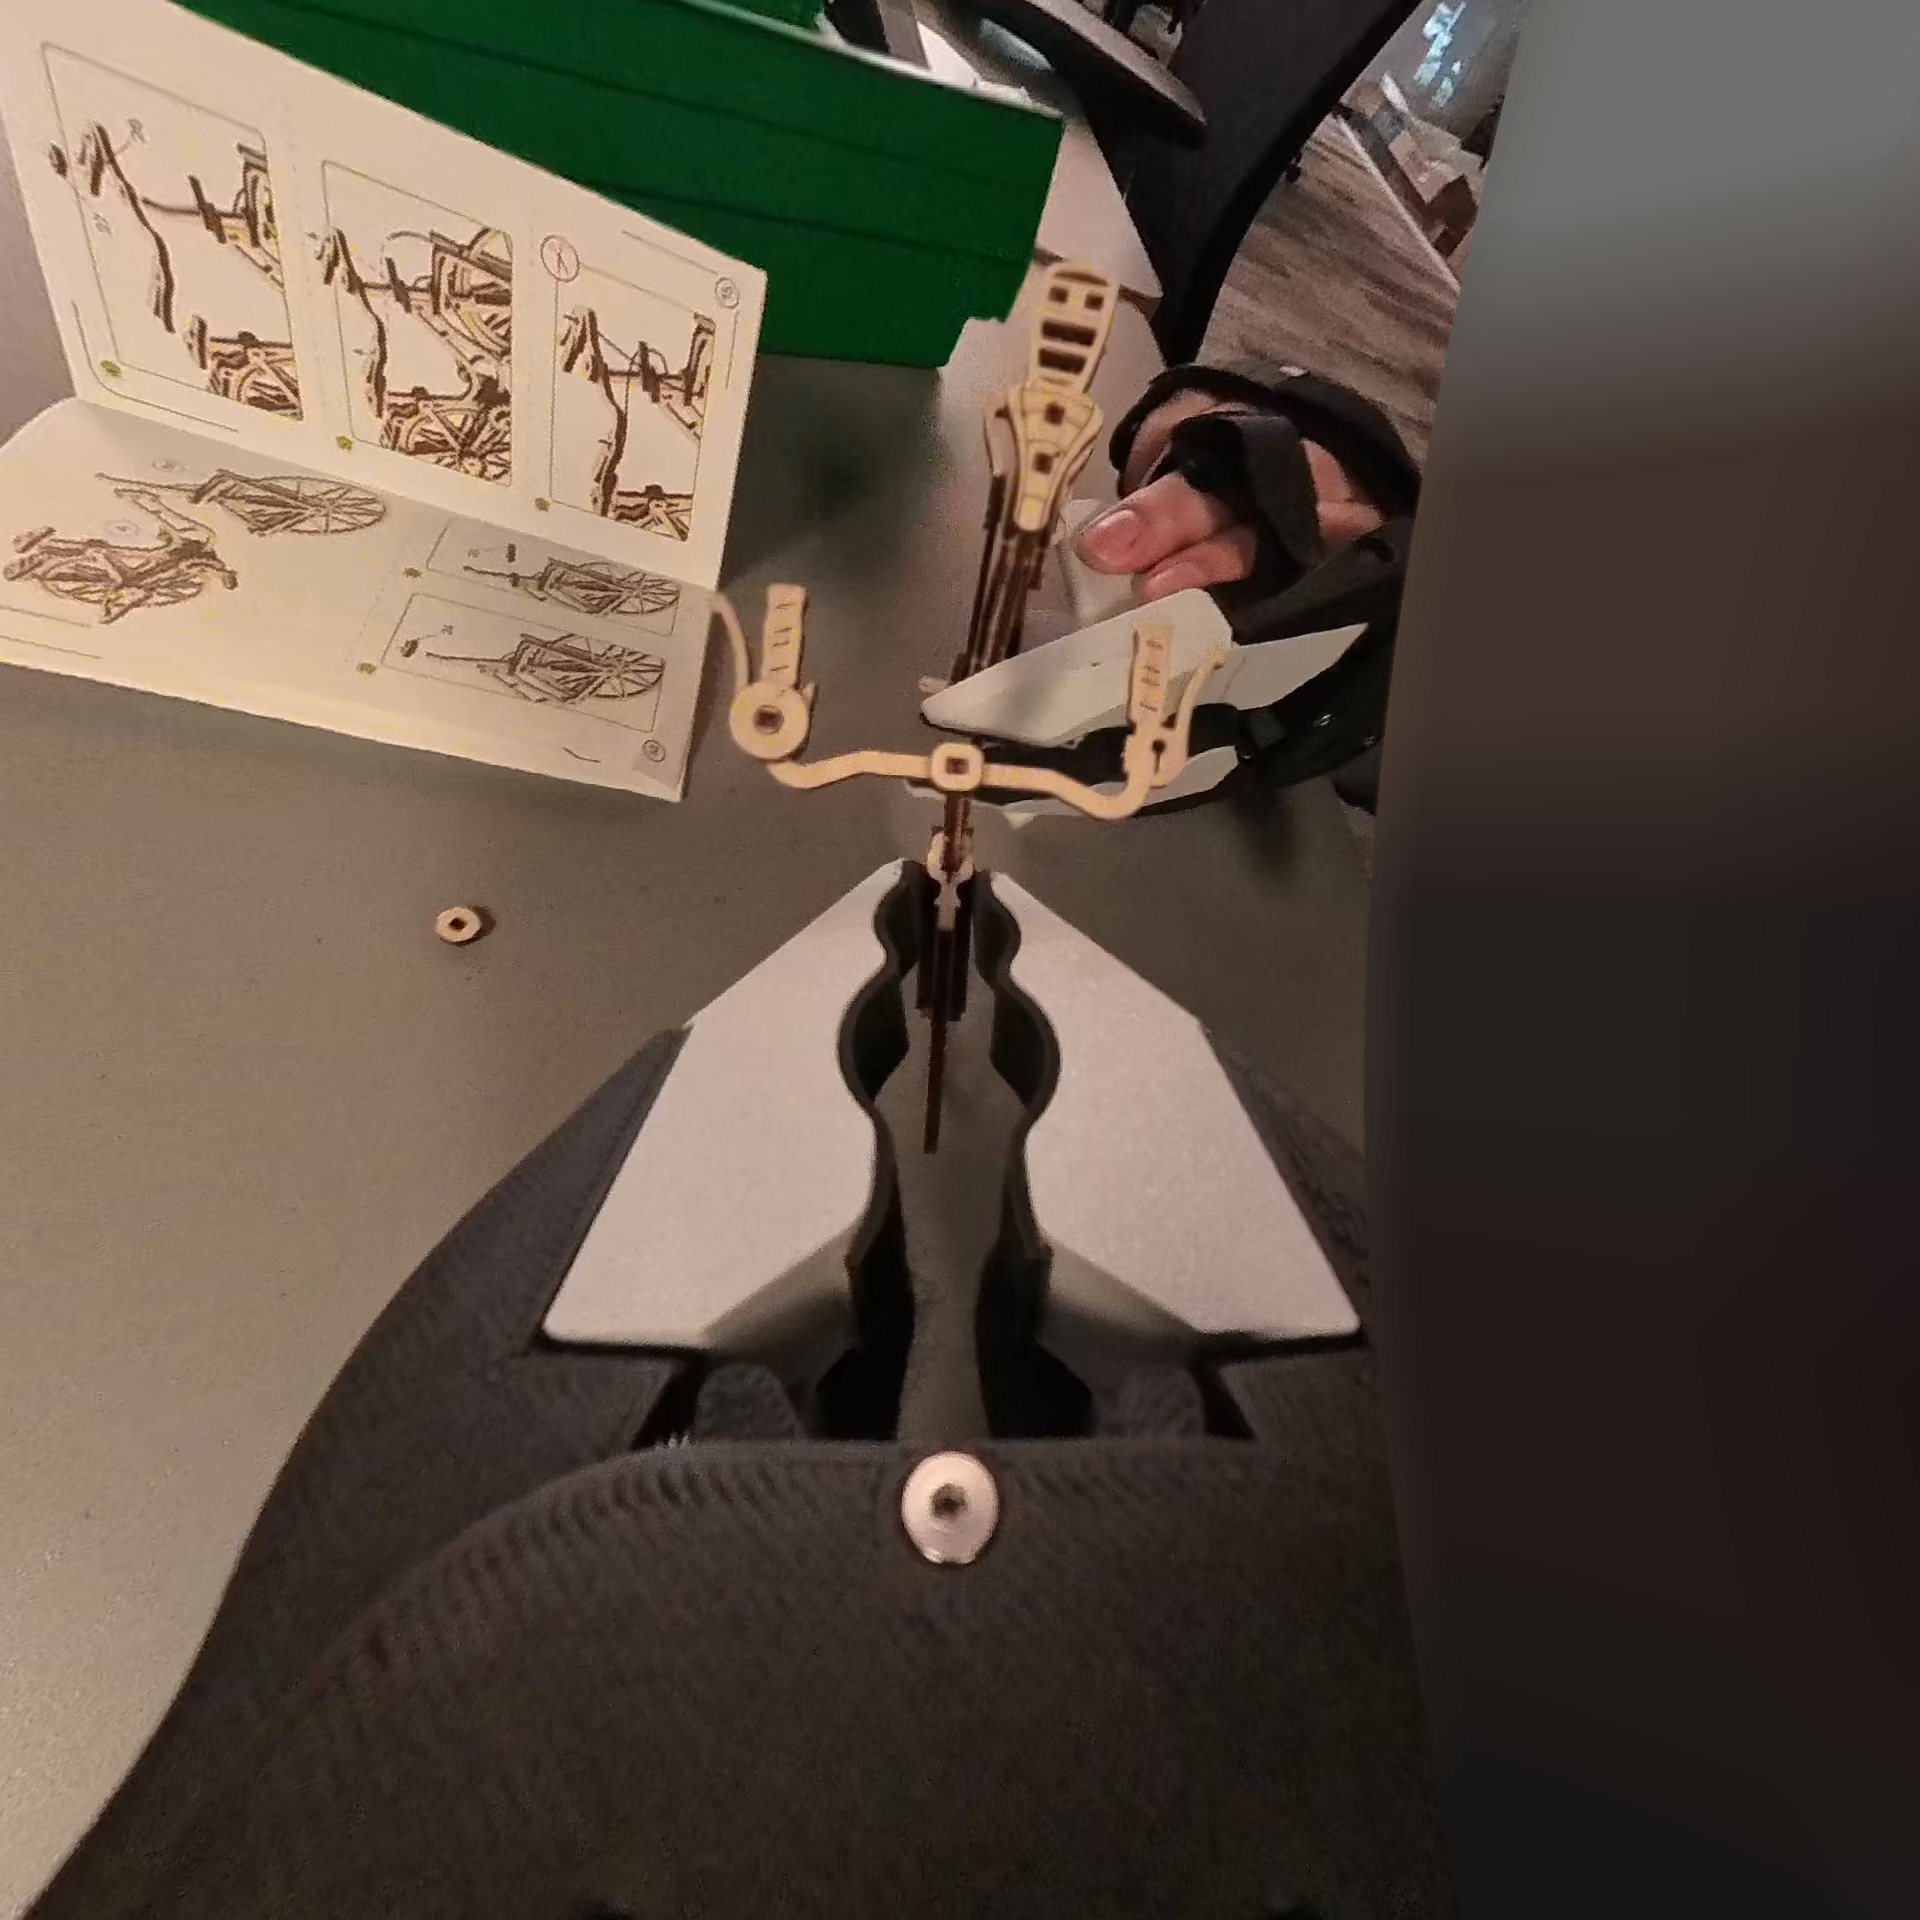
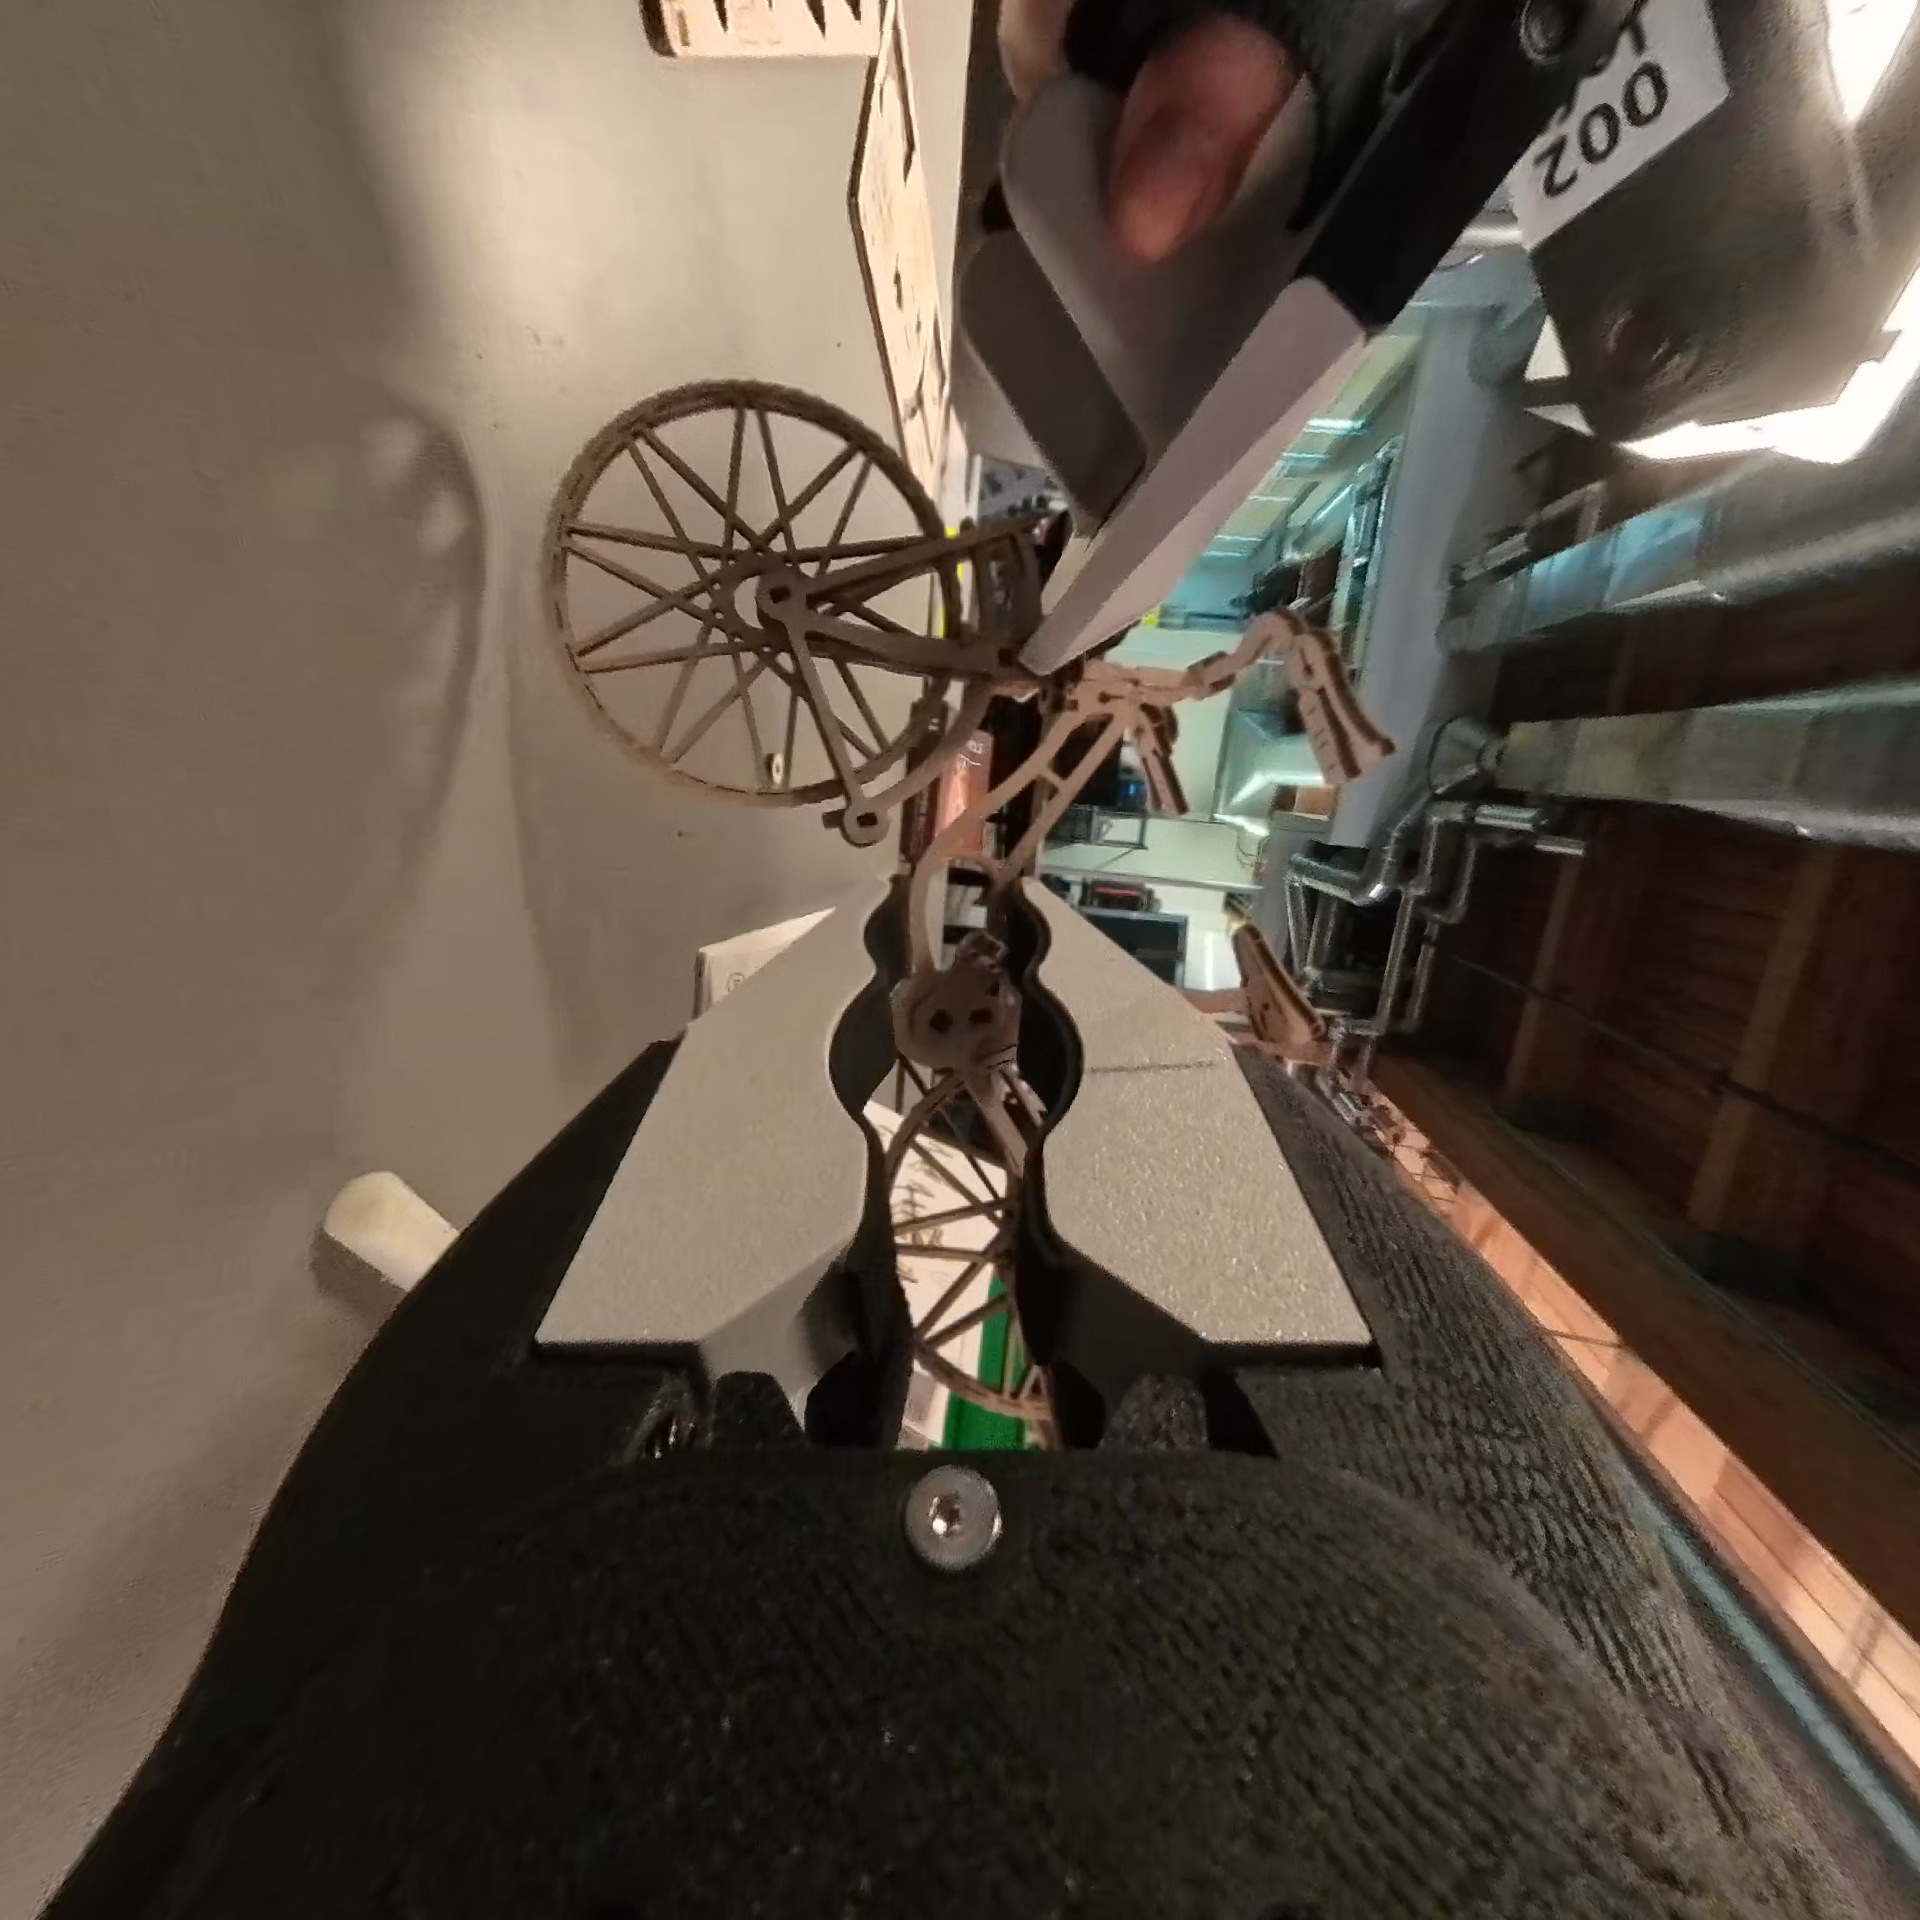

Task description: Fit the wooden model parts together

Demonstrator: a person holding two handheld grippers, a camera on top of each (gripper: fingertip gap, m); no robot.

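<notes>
Two grippers are closed on one wooden bicycle model (image 2: 1049, 748), which is held in the air above the grey table (image 1: 260, 1091). The frame near the crank is pinched by the right gripper (image 2: 951, 904); the front end under the handlebar (image 1: 951, 769) is pinched by the left gripper (image 1: 948, 883), seemingly at the fork. A folded instruction sheet (image 1: 364, 447) is propped on the table, and a small wooden washer (image 1: 460, 924) lies nearby.

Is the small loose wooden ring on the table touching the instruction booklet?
Apart. In the left wrist view the wooden ring lies alone on the grey table, with bare table plainly visible between it and the instruction booklet.
</notes>
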